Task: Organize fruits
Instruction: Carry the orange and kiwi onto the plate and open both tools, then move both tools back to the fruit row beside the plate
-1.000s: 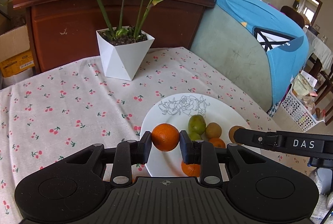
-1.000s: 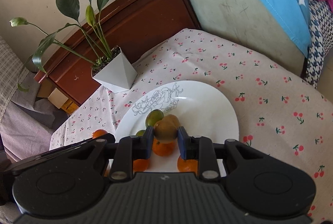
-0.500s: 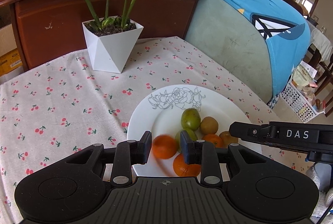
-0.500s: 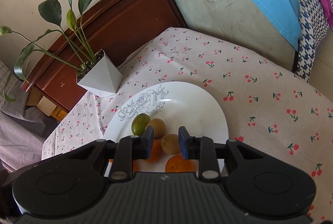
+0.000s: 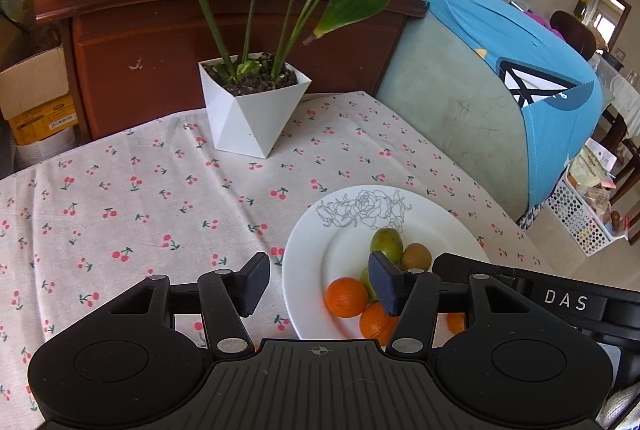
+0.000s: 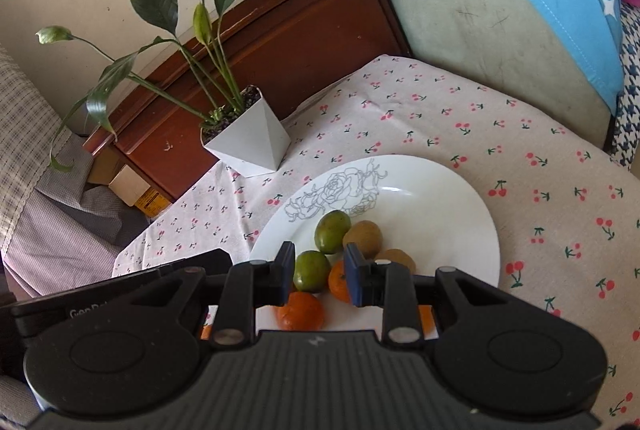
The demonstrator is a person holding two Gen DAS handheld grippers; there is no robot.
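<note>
The left tongs [image 5: 318,284], jaws just opening, hang empty above an orange [image 5: 346,297] on the white plate [image 5: 312,250].

White plate [image 5: 316,270] with grey line-drawn roses. Oranges [image 5: 346,297] bright orange, two fruits [image 6: 333,231] green, kiwis [image 6: 362,238] brown. Cream tablecloth [image 5: 160,198] dotted with red cherries. White faceted pot [image 5: 250,112], dark green leaves. Reddish-brown wooden cabinet [image 5: 160,42]. Black tools [image 5: 318,284], blue-tinted pads.

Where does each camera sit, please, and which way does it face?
Left wrist: on the left gripper, angled down at the plate; its open fingers show, plus the right gripper's side.
Right wrist: on the right gripper, angled down at the plate; its empty fingers show.
Shared: plate, oranges, plant.
</note>
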